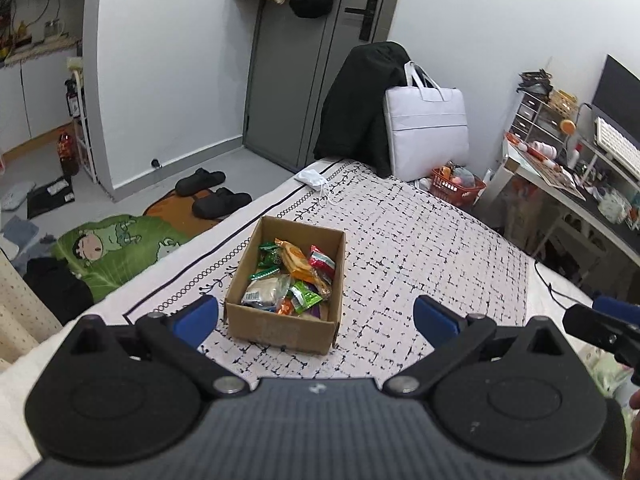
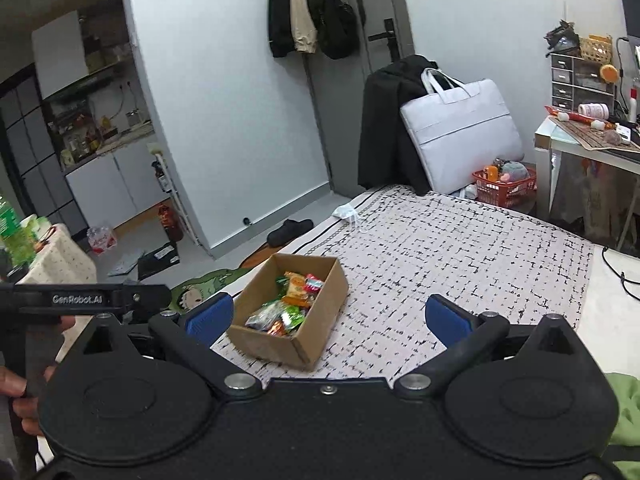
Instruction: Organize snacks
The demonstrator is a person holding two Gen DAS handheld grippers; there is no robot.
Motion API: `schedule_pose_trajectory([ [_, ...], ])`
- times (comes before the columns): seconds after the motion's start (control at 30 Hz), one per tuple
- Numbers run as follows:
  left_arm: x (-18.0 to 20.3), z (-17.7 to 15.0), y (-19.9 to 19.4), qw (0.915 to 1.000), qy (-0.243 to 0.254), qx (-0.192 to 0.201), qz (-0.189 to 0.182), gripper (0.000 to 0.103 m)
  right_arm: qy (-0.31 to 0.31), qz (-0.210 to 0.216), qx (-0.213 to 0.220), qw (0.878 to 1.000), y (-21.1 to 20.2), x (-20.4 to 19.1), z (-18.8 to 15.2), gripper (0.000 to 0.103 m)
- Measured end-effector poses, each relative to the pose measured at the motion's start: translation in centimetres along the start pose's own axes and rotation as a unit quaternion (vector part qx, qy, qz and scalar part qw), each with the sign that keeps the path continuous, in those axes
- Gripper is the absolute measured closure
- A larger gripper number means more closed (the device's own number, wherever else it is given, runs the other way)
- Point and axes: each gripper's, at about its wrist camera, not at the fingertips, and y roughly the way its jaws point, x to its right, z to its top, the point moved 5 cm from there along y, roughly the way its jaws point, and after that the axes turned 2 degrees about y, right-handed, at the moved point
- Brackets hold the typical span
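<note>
An open cardboard box sits on the patterned bed cover and holds several snack packets in green, orange and red wrappers. It also shows in the right wrist view with the packets inside. My left gripper is open and empty, held just above the near side of the box. My right gripper is open and empty, to the right of the box and a little back from it. No snacks lie on the cover outside the box.
A white face mask lies at the bed's far corner. A black coat and a white bag lean at the far end. A red basket and a cluttered desk stand at right. Slippers and a green mat are on the floor at left.
</note>
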Motion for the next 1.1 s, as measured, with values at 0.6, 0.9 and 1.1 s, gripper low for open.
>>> schedule_pose_trajectory([
  [0.6,-1.4,-4.4,-6.2,0.9996,0.025,0.006,-0.01,0.0,-0.018,-0.025,0.004,1.0,-4.3,-1.3,-4.2,0.0],
  [0.9,-2.4,-5.4,-7.0,0.9997,0.017,0.011,-0.011,0.0,-0.016,-0.02,-0.002,1.0,-4.6,-2.1,-5.3,0.0],
  [1.1,-2.3,-5.6,-7.2,0.9996,0.019,0.013,-0.014,0.0,-0.014,-0.018,-0.002,1.0,-4.6,-2.4,-5.6,0.0],
])
